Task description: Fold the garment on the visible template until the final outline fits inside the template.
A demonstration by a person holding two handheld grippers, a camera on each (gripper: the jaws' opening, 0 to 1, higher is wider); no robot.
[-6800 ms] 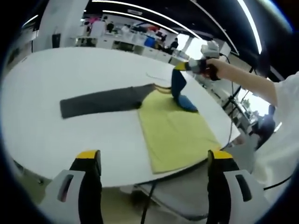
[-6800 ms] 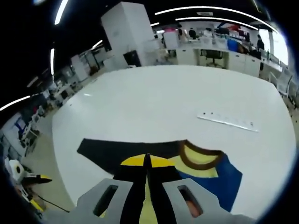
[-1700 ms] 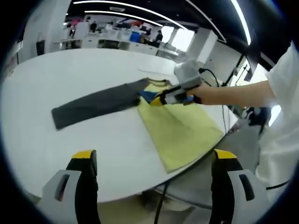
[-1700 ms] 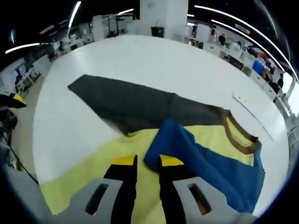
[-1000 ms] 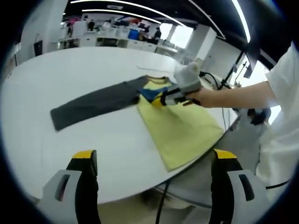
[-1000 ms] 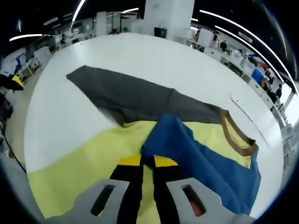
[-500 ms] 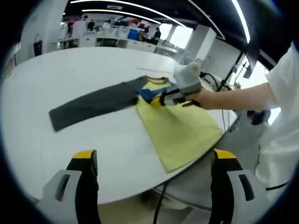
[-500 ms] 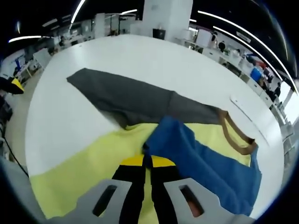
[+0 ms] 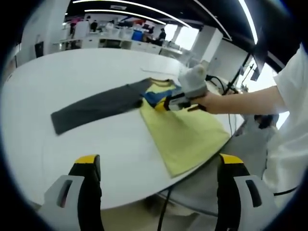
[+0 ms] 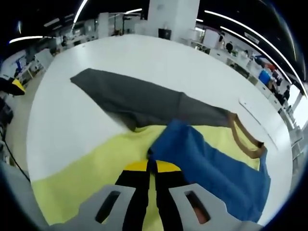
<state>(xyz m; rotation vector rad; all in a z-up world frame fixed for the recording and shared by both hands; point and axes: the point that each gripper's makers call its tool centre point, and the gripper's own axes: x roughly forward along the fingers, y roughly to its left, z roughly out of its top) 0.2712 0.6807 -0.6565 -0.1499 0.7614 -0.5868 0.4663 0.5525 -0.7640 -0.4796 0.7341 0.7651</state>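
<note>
My right hand-held gripper (image 10: 151, 166), jaws together, seemingly pinching the blue sleeve (image 10: 202, 166) edge on the yellow garment (image 10: 91, 168). The grey sleeve (image 10: 134, 101) stretches away ahead-left along the bench (image 10: 144, 57); my left hand-held gripper (image 9: 156, 161), jaws apart, hangs off the bench's edge, farther off.

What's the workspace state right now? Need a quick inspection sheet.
Surface: white table, round-edged.
Job's things: yellow garment body; blue sleeve folded over it; grey sleeve spread flat; brown collar.
Clutter: pale strip beyond the collar.
Grippers: right gripper jaws together at the blue sleeve's tip; left gripper jaws wide apart, off the table edge.
Cables: black cable below the table.
Surroundings: open office, desks, ceiling lights.
</note>
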